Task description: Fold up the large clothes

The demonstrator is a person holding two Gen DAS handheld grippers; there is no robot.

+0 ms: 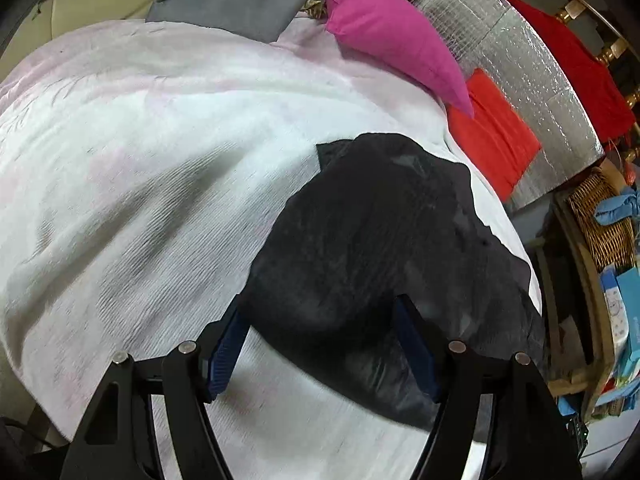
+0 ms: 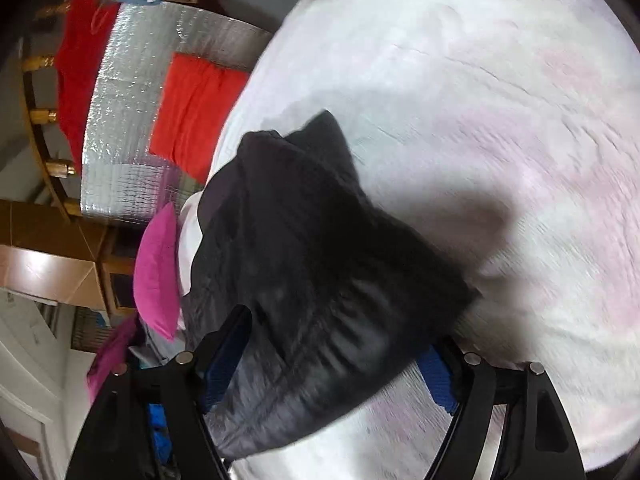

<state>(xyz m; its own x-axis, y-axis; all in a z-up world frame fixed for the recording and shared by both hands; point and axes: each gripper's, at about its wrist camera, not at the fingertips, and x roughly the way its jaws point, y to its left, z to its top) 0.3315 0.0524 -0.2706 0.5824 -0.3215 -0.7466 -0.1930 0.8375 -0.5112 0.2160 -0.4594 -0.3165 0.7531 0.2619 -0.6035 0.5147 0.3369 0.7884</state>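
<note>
Black garment point(image 1: 360, 248), one, folded into a bundle on the white bed cover point(image 1: 140, 152) between both grippers. Left gripper point(image 1: 320, 344) fingers wide, gripping nothing; right gripper point(image 2: 332, 364) fingers wide around the fold, seemingly unclamped. Best lower evenly, flatten edges. Beyond: one pink pillow point(image 1: 392, 36), one red cushion point(image 1: 492, 132).
</note>
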